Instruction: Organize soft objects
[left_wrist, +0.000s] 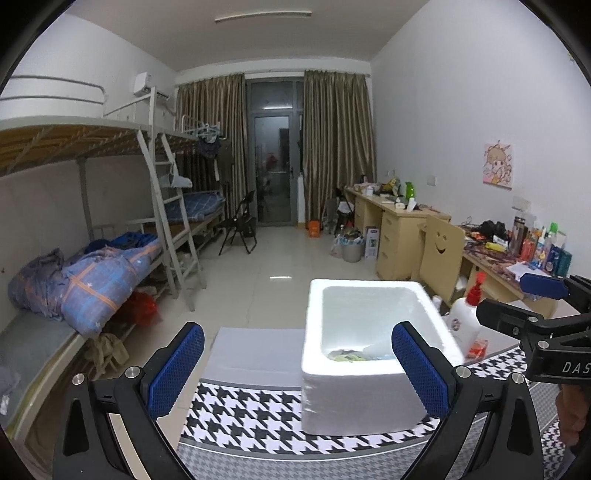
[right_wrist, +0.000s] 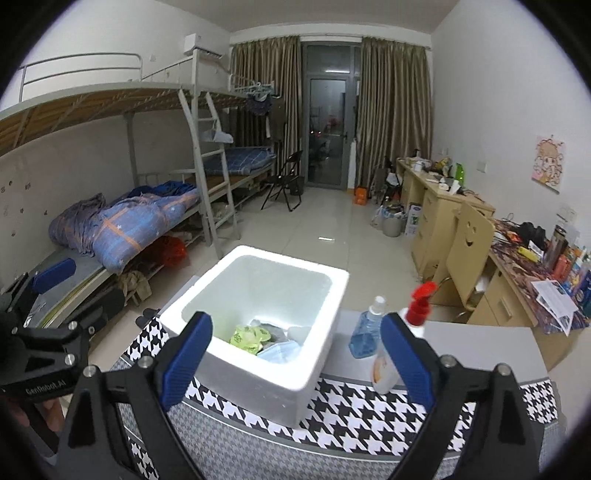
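White expanded-foam box (right_wrist: 258, 376) stands on a black-and-white houndstooth cloth (right_wrist: 354, 417) that covers the work surface; the cloth's grey woven border (right_wrist: 229, 439) runs along the near edge at 6 o'clock in the right wrist view. Beyond the far edge of the surface, from 11 to 1 o'clock, pale glossy floor tiles (right_wrist: 295, 225) lie open as far as the glazed door. At 9 o'clock a metal bunk bed (right_wrist: 155, 110) bounds the room; at 3 o'clock a row of wooden desks (right_wrist: 443, 206) bounds it. The box has thick walls, rounded corners and an open top. Inside, at the near right corner, lie the soft objects: crumpled yellow-green pieces (right_wrist: 249, 338), a pale blue face mask (right_wrist: 279, 350) and grey fabric (right_wrist: 275, 328), touching one another. Just beside the box at 3 o'clock stand a clear bottle of blue liquid (right_wrist: 365, 332) and a white bottle with a red pump (right_wrist: 388, 365), both upright. The left gripper (left_wrist: 297, 373) has its jaws spread wide with nothing between the blue textured pads (left_wrist: 177, 373); it is held before the box's near left side. The right gripper (right_wrist: 295, 358) likewise stands wide apart and holds nothing, its pads (right_wrist: 188, 362) flanking the box's near wall without touching it.
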